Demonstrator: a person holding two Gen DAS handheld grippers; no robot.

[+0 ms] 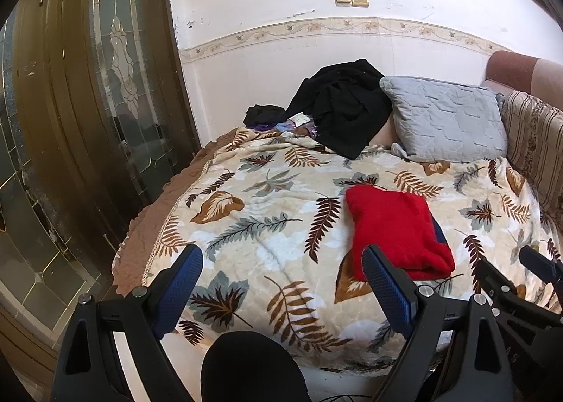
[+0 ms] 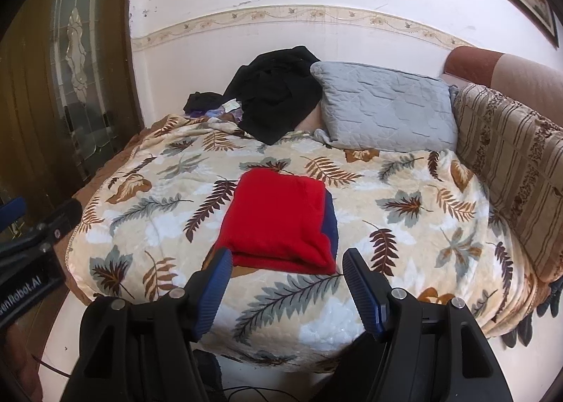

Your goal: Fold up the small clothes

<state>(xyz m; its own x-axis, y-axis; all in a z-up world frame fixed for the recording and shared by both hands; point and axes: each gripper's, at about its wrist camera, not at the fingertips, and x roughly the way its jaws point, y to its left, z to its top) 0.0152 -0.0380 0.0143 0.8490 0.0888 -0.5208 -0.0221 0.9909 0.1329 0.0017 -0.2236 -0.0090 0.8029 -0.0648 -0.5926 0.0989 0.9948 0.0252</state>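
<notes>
A red garment (image 1: 397, 231) lies folded into a flat rectangle on the leaf-patterned blanket (image 1: 274, 212), with a dark blue layer showing at its right edge. It also shows in the right wrist view (image 2: 281, 222). My left gripper (image 1: 281, 257) is open and empty, held above the blanket to the left of the garment. My right gripper (image 2: 286, 261) is open and empty, just in front of the garment's near edge; its body shows at the right of the left wrist view (image 1: 535, 261). The left gripper's body shows at the left edge of the right wrist view (image 2: 42, 229).
A heap of black clothes (image 1: 341, 103) lies at the back against the wall, next to a grey quilted pillow (image 1: 447, 117). A striped cushion (image 2: 510, 163) lines the right side. A wooden door with glass (image 1: 105, 85) stands left. The blanket (image 2: 387, 198) ends at the near bed edge.
</notes>
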